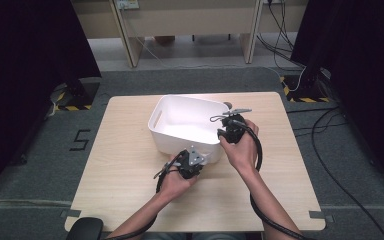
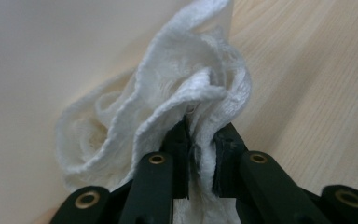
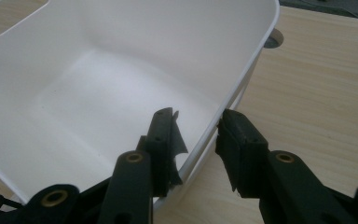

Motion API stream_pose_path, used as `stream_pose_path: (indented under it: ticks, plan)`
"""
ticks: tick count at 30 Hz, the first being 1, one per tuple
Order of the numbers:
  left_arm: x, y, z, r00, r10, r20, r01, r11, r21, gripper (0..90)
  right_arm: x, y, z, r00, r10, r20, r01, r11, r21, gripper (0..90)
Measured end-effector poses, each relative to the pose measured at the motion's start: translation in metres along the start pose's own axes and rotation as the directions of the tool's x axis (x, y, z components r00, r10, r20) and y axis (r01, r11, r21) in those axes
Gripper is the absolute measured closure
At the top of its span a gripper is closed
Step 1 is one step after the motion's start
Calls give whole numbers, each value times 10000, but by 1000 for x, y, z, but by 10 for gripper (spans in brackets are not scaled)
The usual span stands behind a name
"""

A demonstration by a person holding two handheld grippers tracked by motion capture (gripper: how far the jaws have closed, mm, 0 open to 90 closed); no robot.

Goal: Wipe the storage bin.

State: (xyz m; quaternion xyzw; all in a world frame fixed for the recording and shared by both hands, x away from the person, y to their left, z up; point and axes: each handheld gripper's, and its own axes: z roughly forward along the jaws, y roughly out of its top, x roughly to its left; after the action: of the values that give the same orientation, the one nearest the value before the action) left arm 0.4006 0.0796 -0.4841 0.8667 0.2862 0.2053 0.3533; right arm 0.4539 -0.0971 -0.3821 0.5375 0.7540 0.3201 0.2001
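Between the tightly closed jaws of the left hand-held gripper (image 2: 200,135), holds a white cloth (image 2: 177,88): soft, loosely woven, crumpled into folds, bunched against the smooth outer wall of the white bin (image 1: 180,142). Across the bin's rim, straddles with the right hand-held gripper (image 3: 198,116), jaws partly open, one inside, one outside, not visibly pressing. Looks like wiping the bin's outside, likely at an early stage; cannot tell how much wall is done. Beyond the right jaws, shows glossy hard plastic, rounded corners and a slot handle. Beneath both, stands on a pale wood-grain table (image 2: 307,70).
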Motion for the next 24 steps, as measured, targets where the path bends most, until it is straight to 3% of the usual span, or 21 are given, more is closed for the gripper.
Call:
stream_pose_path:
  ticks: [11, 24]
  plan:
    - [-6, 6, 0, 9999, 78, 132, -77, 9999, -88, 791, 2, -1, 1, 10000, -95, -5, 95, 9999, 34, 665]
    - [-5, 7, -1, 10000, 41, 65, -40, 9998, -187, 790, -1, 1, 0, 9999, 138, -82, -138, 9999, -13, 667]
